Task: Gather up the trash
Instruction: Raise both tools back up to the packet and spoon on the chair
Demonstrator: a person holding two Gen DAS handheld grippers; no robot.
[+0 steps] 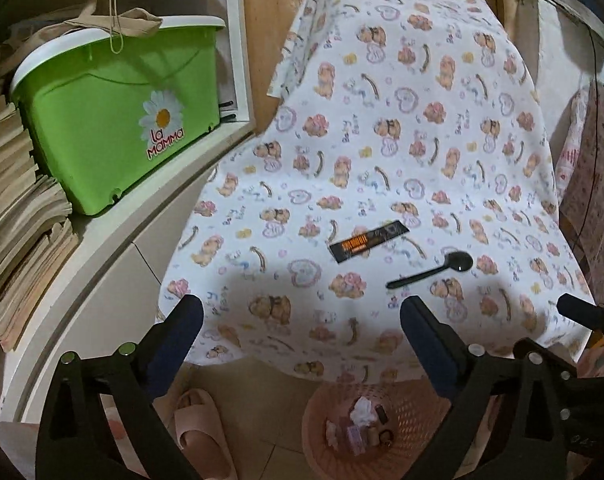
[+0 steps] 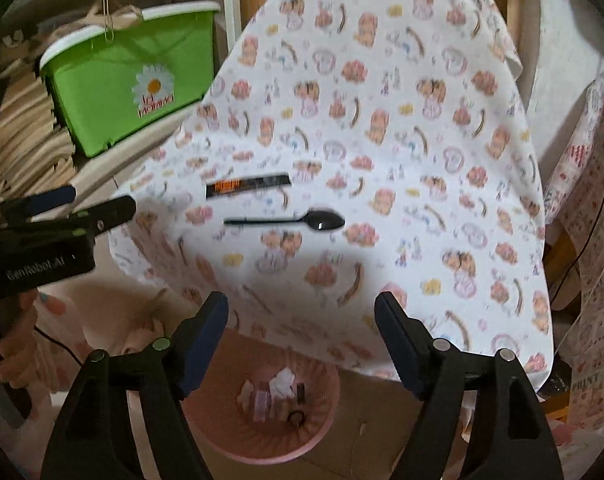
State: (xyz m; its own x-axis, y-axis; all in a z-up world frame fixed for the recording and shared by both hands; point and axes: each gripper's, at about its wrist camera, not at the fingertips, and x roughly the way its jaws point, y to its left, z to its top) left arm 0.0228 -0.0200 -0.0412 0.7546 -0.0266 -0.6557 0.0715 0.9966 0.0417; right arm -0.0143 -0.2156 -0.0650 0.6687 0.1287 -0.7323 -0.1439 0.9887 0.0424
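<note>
Both the left hand-held gripper (image 1: 302,320) and the right hand-held gripper (image 2: 302,316) hang spread wide and empty above a pink basket (image 2: 322,432) of scraps on the floor. Beyond, on the cloth-covered counter (image 1: 382,120), a black plastic spoon (image 1: 430,271) lies just beside a black wrapper (image 1: 368,240) with unreadable orange print. Farther left, a green bin (image 1: 114,120) reads "La Mamma"; the left hand-held gripper's body reads "GenRobot.AI".

On my left I see a green tub (image 1: 114,120) with a daisy sticker on a white shelf (image 1: 102,272), stacked papers (image 1: 18,216) beside it. A teddy-print cloth (image 1: 382,140) covers the table; a pink slipper (image 1: 200,428) lies on the floor.
</note>
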